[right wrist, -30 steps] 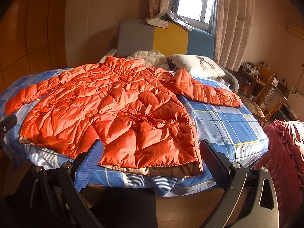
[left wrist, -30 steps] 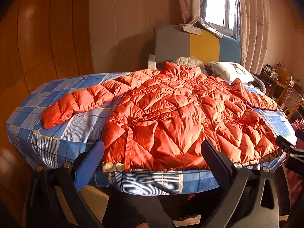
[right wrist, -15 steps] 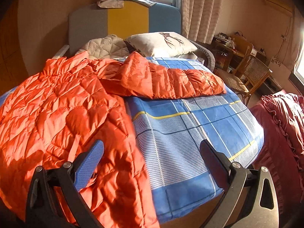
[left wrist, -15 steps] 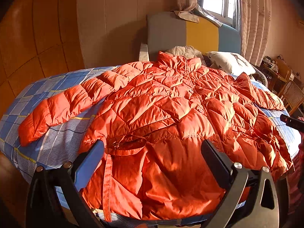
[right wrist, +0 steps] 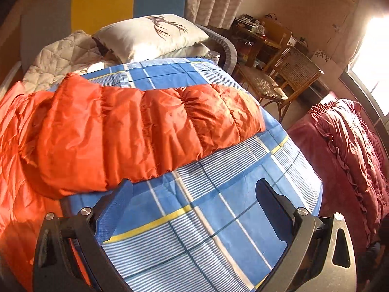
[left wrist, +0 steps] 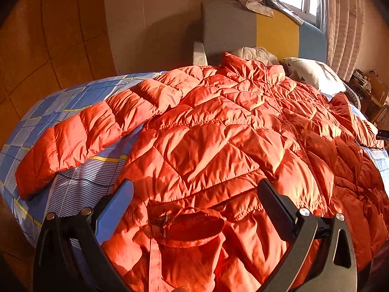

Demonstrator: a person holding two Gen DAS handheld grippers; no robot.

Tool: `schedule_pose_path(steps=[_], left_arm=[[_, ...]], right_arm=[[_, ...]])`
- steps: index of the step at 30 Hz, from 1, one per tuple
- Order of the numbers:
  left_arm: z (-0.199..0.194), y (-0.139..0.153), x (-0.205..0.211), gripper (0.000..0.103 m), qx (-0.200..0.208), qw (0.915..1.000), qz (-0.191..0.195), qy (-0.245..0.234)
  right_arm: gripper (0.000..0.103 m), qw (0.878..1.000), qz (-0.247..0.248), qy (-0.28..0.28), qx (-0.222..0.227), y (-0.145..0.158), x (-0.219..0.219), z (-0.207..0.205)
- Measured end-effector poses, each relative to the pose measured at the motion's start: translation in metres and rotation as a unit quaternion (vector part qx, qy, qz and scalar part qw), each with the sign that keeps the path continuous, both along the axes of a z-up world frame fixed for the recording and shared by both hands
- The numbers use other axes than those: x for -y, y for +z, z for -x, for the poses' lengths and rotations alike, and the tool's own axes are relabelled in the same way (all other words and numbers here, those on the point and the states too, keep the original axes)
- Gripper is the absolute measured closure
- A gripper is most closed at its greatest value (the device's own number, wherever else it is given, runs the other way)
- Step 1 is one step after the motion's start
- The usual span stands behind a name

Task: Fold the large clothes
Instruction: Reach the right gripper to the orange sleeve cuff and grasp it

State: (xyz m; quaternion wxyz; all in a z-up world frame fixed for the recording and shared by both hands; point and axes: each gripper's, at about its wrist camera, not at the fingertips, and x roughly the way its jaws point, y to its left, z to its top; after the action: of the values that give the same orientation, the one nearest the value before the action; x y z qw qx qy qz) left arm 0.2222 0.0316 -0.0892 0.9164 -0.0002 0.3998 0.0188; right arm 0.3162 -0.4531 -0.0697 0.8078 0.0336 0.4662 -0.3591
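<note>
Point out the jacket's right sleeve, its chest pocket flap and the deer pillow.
right sleeve (right wrist: 150, 131), right wrist view, mid-sleeve quilting.
chest pocket flap (left wrist: 187, 226), left wrist view, middle of the flap.
deer pillow (right wrist: 150, 36), right wrist view, white face below the print.

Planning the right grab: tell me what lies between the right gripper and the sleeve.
Only bare plaid sheet separates the right gripper from the sleeve, in the right wrist view.

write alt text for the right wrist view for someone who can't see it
An orange puffer jacket sleeve lies stretched across a blue plaid bedsheet, just beyond the open, empty right claw. Behind are a white pillow, a wicker chair and a dark red ruffled blanket.
</note>
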Motion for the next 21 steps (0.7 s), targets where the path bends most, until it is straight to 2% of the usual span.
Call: schedule_pose_path(steps=[3,8,14,21], left_arm=[[-0.01,0.0,-0.003,0.002,0.007,0.9999,-0.002,0.007],[-0.026,-0.002,-0.01,0.002,0.009,0.9995,0.004,0.03],[-0.053,-0.01,-0.01,0.002,-0.009,0.999,0.013,0.042],[-0.078,-0.018,0.001,0.002,-0.024,0.9983,0.024,0.047]], right_arm=[[0.011,1.0,-0.002,-0.026,0.0,0.002,0.033,-0.011],[0.016,0.997,0.003,-0.074,-0.003,0.003,0.092,-0.025],[0.019,0.993,0.002,-0.116,-0.007,0.002,0.147,-0.036],[0.019,0.988,-0.039,-0.148,-0.016,-0.021,0.186,-0.041]])
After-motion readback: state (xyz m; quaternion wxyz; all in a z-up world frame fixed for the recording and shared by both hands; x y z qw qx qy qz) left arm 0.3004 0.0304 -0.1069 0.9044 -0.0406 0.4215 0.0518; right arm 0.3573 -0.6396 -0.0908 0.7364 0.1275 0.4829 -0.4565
